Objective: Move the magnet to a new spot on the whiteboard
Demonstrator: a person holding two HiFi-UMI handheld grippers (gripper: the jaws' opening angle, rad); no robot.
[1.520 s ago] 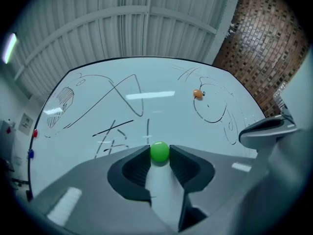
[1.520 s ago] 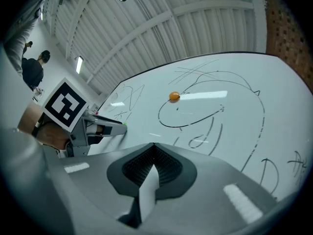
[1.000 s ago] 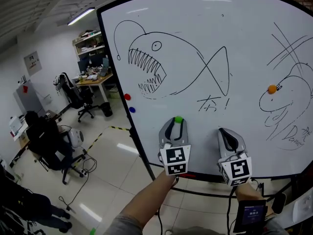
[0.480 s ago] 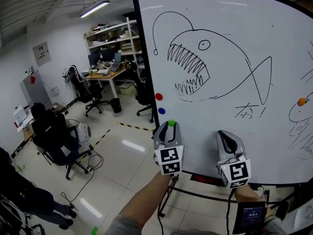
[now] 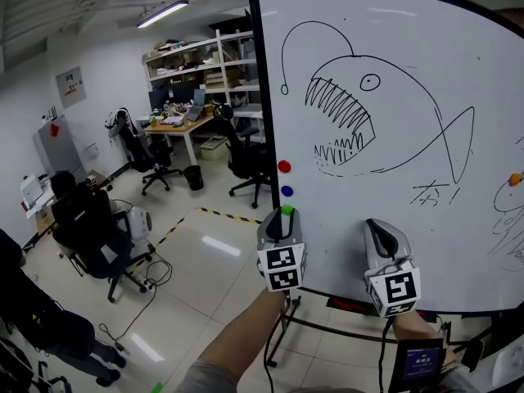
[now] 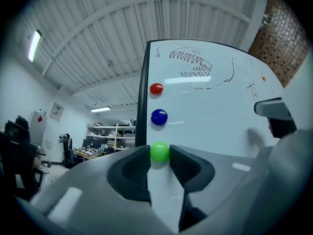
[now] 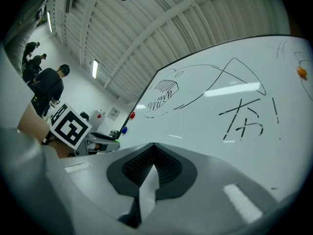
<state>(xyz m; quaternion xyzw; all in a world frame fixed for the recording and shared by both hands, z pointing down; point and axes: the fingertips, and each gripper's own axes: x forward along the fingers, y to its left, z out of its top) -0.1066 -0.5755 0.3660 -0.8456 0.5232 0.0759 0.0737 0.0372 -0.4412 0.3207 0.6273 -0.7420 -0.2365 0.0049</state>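
A round green magnet (image 6: 159, 152) sits between the pads of my left gripper (image 5: 285, 217), which is shut on it near the whiteboard's (image 5: 409, 244) lower left edge. The green magnet (image 5: 286, 210) shows at the jaw tips in the head view too. Above it on the board are a blue magnet (image 6: 159, 117) and a red magnet (image 6: 156, 88). My right gripper (image 5: 375, 227) hangs to the right in front of the board, shut with nothing in it. An orange magnet (image 5: 515, 178) sticks at the far right.
The whiteboard (image 6: 220, 111) carries a drawing of a toothed fish (image 5: 352, 125). To the left lies an office with swivel chairs (image 5: 139, 166), a desk (image 5: 176, 125), shelves and a seated person (image 5: 78, 223). Cables trail on the shiny floor.
The view has swung left along the board, so the fish drawing and the orange magnet slid right. My left gripper, still holding the green magnet, now sits below the blue magnet.
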